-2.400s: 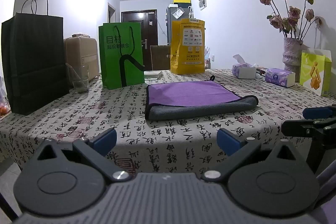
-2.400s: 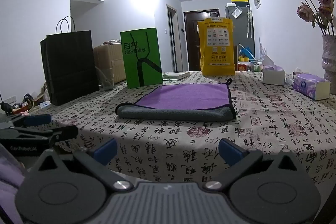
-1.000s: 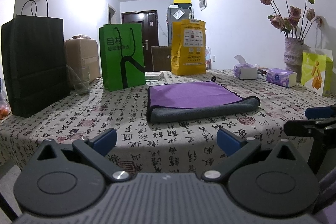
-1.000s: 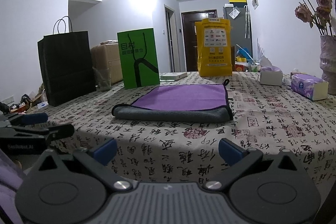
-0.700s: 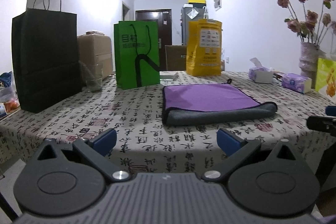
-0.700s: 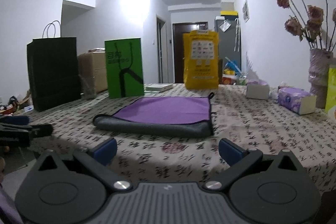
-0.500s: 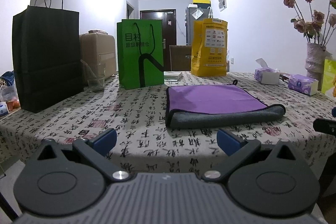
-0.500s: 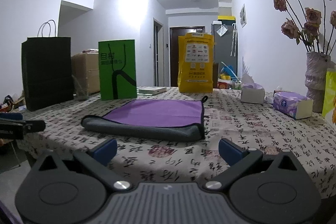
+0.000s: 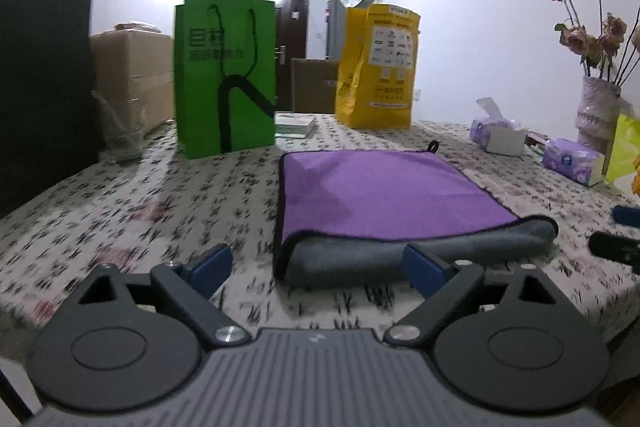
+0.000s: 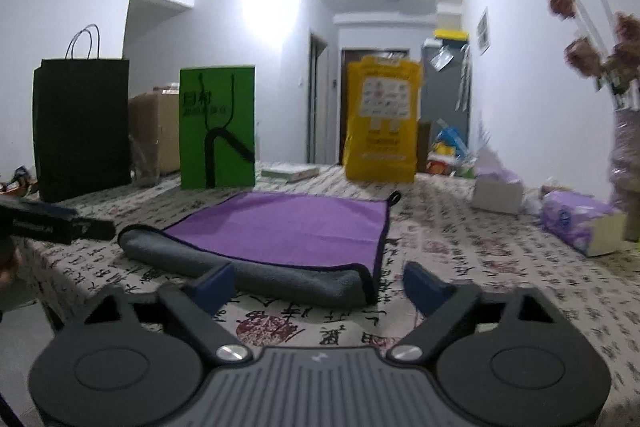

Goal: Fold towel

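A towel, purple on top and grey underneath, lies folded once on the patterned tablecloth, its rounded grey fold toward me. It also shows in the right wrist view. My left gripper is open and empty, just short of the fold's left end. My right gripper is open and empty, just short of the fold's right end. Each gripper shows in the other's view, the right one at the right edge and the left one at the left edge.
Behind the towel stand a green paper bag, a yellow bag, a black bag and a glass. Tissue packs, a tissue box and a vase of dried flowers stand at the right.
Both grippers have moved forward and up toward the towel's near fold, and the towel now looks much closer. The towel itself has not moved. Both stay open.
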### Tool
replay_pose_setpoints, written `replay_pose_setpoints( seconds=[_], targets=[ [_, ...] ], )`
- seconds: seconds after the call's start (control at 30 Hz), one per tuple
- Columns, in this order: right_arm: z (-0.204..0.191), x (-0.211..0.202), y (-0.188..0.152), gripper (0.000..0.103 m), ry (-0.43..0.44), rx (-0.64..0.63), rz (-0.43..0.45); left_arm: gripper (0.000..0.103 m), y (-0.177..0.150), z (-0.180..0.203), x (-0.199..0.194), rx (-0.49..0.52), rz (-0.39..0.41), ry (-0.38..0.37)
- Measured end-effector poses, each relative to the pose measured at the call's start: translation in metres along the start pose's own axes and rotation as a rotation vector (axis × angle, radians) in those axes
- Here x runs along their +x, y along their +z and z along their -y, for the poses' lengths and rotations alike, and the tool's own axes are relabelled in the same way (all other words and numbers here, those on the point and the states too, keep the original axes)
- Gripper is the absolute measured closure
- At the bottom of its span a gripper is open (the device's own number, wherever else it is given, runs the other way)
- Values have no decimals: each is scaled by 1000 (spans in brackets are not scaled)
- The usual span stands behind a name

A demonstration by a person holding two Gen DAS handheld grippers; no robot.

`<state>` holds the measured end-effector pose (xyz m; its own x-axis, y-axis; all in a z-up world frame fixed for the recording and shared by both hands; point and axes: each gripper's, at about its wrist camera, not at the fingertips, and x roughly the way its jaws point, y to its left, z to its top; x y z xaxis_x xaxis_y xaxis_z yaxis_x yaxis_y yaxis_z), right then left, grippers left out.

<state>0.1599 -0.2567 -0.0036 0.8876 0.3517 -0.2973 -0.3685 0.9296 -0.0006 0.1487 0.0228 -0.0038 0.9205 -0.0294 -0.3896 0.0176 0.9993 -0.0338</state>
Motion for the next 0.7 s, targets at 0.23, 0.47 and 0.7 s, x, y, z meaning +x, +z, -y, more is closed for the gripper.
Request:
replay_pose_setpoints(
  seconds=[0.23, 0.47, 0.7],
  targets=[
    [14, 49, 8, 35, 21, -2, -76, 19, 13, -11, 38, -21, -71, -41],
    [31, 85, 8, 52, 54, 26, -169, 55, 14, -16, 60, 4, -113, -47],
    [36, 96, 9, 94, 83, 8, -231, 93, 18, -25, 70, -17, -173, -55]
  ],
)
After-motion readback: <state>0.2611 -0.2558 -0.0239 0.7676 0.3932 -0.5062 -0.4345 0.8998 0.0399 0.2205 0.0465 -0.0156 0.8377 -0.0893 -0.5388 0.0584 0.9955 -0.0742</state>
